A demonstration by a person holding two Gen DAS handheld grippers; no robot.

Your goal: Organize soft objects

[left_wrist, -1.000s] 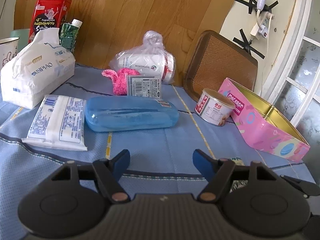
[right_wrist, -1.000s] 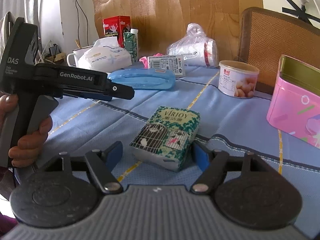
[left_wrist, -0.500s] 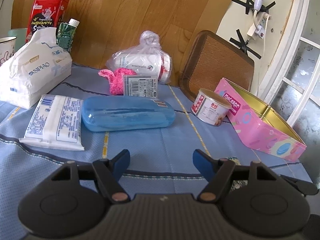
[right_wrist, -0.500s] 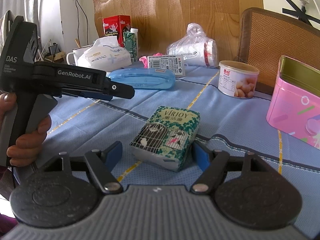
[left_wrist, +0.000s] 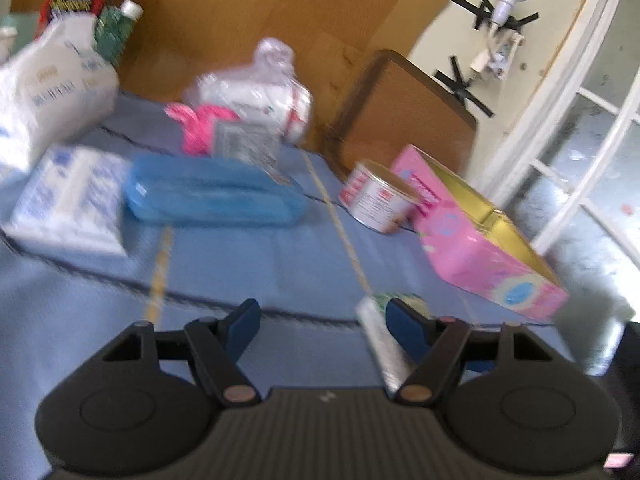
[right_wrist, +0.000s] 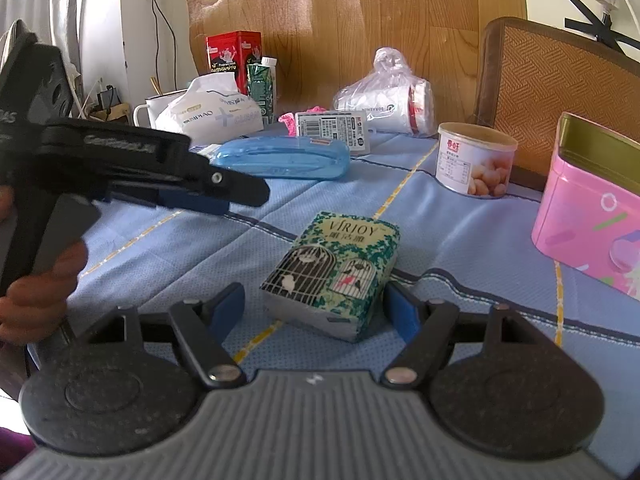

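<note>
You had two claws over the bench (right_wrist: 460,240). Your right claw (right_wrist: 316,306) stood wide, the one green tissue pack (right_wrist: 336,268) lying flat between its blue pads, untouched. Your left claw (left_wrist: 320,322) was closing on nothing. Only the left view, blurred, showed one flat white wipes pack (left_wrist: 68,200); only the right showed one enamel mug (right_wrist: 150,110). Both showed one glossy pink tin (right_wrist: 592,216).

Daylight, bright, admitted through the window (left_wrist: 592,128) at right of the left wrist view. That view is smeared throughout by motion blur; labels unreadable. Right wrist view sharp, evenly lit; the table (right_wrist: 460,240) softly shadowed. Fisheye bending and dark corners noted at edges.
</note>
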